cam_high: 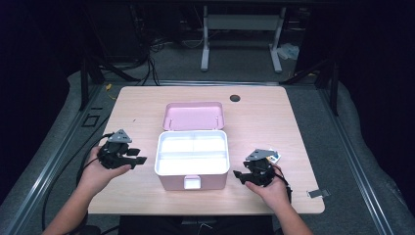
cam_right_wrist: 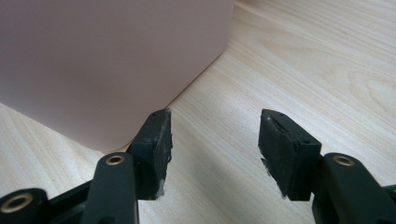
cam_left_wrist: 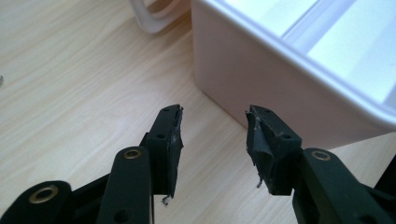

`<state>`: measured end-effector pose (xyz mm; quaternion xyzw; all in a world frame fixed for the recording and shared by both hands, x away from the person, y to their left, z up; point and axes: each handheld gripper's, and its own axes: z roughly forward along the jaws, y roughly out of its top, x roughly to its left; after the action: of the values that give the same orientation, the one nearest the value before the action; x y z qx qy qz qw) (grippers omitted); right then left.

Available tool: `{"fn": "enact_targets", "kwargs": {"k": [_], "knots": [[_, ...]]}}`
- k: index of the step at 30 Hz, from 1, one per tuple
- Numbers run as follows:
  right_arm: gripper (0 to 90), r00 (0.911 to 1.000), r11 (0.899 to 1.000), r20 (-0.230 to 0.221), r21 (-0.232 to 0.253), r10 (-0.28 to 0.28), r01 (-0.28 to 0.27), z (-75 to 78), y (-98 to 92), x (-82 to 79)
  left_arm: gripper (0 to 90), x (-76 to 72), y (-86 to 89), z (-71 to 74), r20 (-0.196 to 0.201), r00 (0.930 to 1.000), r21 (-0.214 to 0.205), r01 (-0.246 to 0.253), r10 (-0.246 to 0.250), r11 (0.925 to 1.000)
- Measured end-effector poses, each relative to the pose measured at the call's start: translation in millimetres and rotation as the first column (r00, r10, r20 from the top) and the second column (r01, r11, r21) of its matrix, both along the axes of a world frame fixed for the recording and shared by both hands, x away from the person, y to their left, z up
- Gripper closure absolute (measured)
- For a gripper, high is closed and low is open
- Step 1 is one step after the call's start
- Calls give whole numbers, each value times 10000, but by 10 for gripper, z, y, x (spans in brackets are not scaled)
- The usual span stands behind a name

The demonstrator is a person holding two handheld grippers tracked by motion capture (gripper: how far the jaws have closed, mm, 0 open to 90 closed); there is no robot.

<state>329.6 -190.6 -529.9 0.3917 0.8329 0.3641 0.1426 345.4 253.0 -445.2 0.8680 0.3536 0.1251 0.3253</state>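
Observation:
A pink box (cam_high: 192, 182) with a white inner tray (cam_high: 192, 151) stands open in the middle of the wooden table, its pink lid (cam_high: 194, 116) tipped back behind it. My left gripper (cam_high: 141, 160) hovers to the left of the box, jaws apart with nothing between them; in the left gripper view (cam_left_wrist: 214, 140) the box's pink wall (cam_left_wrist: 261, 79) rises just ahead. My right gripper (cam_high: 237, 174) rests low by the box's right side, also open and empty. In the right gripper view (cam_right_wrist: 214, 149) the box's corner (cam_right_wrist: 102, 65) stands just beyond its left finger.
The light wooden table (cam_high: 264, 122) has a dark round grommet (cam_high: 235, 98) near its far edge. A small metal piece (cam_high: 318, 194) lies at the front right corner. Cables trail off the left side toward the floor.

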Motion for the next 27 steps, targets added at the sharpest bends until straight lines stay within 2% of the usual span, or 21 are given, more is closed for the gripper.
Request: {"fn": "enact_targets", "kwargs": {"k": [1, 5, 11, 22, 26, 27], "knots": [[441, 10000, 10000, 0, 0, 0, 0, 0, 0, 0, 554, 0, 0, 0, 0, 10000, 0, 0, 0, 10000], [441, 10000, 10000, -27, -2, -7, 7, -1, -1, 0, 555, 21, -70, 168, 189, 9996, -39, 215, -214, 9998], [441, 10000, 10000, 1, 60, -25, 25, 6, -7, -1, 555, 52, -175, 293, 312, 9985, 245, 437, -444, 9987], [440, 10000, 9999, 21, 147, -61, 61, 18, -30, -1, 553, 139, -447, 365, 143, 9938, 665, 1087, -1099, 9918], [440, 10000, 9999, -11, 128, -23, 23, 13, -29, 0, 552, 171, -596, 360, -29, 9893, 1074, 1453, -1458, 9835], [440, 10000, 9999, -17, 115, -20, 20, 13, -29, 0, 552, 171, -596, 360, -29, 9893, 1074, 1453, -1458, 9835]]}}
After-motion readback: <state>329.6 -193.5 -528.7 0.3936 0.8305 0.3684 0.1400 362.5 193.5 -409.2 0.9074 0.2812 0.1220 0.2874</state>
